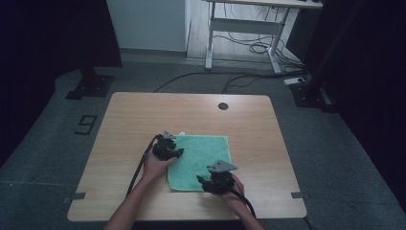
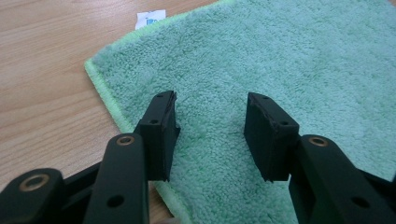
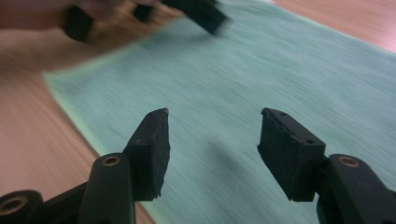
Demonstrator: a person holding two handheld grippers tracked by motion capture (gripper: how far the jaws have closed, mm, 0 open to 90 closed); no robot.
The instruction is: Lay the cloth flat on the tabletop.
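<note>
**Green towel flat on the desk, both tongs hovering at its edges**

Biggest thing first: the desk (image 1: 143, 110) takes up the middle of the high view, light wood, with a small dark grommet hole (image 1: 223, 106) near its far edge. On it, lower center of the frame, lies the green towel (image 1: 201, 160), spread flat and roughly square, so no real long axis to speak of. A small white tag (image 2: 150, 19) pokes out at its upper left corner.

Now the relation that matters: the towel sits between the 2 tongs. The left tongs (image 1: 167, 151) are at the towel's left edge, toward the upper corner, jaws spread and pointing across the cloth with nothing between them. The right tongs (image 1: 216, 181) are at the bottom edge, right of center, jaws also spread and holding nothing; that view is blurry.

My guess is each will pinch its nearest edge or corner for a fold. Left looks nearer its corner, practically over the hem (image 2: 105, 95).
</note>
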